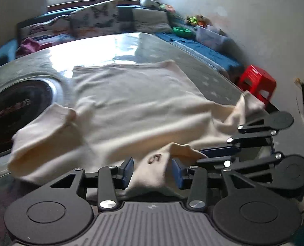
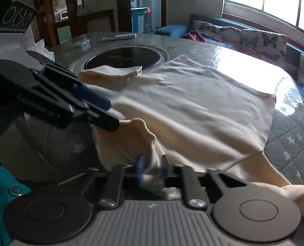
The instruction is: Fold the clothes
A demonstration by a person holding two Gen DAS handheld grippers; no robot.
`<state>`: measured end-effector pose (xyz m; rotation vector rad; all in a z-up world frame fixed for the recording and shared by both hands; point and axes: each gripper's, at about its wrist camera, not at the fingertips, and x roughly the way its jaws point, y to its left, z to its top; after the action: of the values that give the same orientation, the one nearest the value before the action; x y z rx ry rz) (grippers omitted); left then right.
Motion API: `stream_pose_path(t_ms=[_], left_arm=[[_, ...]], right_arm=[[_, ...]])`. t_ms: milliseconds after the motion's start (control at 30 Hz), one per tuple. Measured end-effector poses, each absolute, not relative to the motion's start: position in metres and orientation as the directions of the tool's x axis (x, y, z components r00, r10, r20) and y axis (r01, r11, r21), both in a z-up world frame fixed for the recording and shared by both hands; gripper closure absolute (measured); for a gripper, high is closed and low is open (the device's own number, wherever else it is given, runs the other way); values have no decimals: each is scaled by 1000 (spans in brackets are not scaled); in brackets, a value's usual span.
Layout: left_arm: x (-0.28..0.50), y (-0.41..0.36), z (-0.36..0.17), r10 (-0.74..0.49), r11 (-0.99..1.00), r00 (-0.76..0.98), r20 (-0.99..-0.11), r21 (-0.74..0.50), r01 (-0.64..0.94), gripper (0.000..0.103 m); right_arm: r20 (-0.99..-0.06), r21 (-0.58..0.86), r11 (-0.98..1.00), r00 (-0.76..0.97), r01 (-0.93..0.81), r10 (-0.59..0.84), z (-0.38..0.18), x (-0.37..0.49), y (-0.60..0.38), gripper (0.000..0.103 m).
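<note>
A cream T-shirt (image 1: 135,102) lies spread on the round table, its bottom hem at the far side and one sleeve (image 1: 43,127) flopped to the left. My left gripper (image 1: 152,172) is shut on the shirt's near edge, by a hand-written mark (image 1: 155,157). My right gripper (image 2: 152,170) is shut on the same shirt (image 2: 193,94) next to it; it shows in the left wrist view (image 1: 211,153) at the right. The left gripper shows in the right wrist view (image 2: 112,114), pinching the collar edge. The near edge is lifted and bunched.
The table (image 1: 193,49) has a quilted star cover and a round black cooktop (image 1: 14,110) at the left, partly under the sleeve. A red stool (image 1: 256,84) stands at the right. A cushioned sofa (image 2: 244,39) lines the window wall. Small items (image 2: 119,38) lie at the table's far edge.
</note>
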<state>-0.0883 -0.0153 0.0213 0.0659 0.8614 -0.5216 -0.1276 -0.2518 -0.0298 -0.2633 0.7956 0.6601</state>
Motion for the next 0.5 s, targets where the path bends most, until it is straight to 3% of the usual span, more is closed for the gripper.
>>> stream_pose_path(t_ms=[33, 67, 100, 367, 500], left_arm=[[-89, -18, 18, -411, 869, 527, -744, -145, 474, 69], [-89, -19, 15, -408, 866, 516, -753, -142, 479, 88], [-89, -19, 13, -415, 860, 500, -761, -148, 488, 94], [-106, -15, 8, -438, 800, 434, -787, -121, 588, 98], [-101, -6, 25, -472, 788, 448, -759, -136, 601, 94]], right_arm=[[-732, 23, 769, 513, -639, 448, -29, -129, -253, 99], [-733, 24, 766, 510, -643, 451, -28, -130, -254, 100], [-734, 24, 761, 505, -648, 453, -25, -132, -255, 100], [-782, 89, 682, 373, -726, 499, -25, -150, -257, 101], [-739, 121, 698, 406, -706, 538, -6, -141, -269, 97]])
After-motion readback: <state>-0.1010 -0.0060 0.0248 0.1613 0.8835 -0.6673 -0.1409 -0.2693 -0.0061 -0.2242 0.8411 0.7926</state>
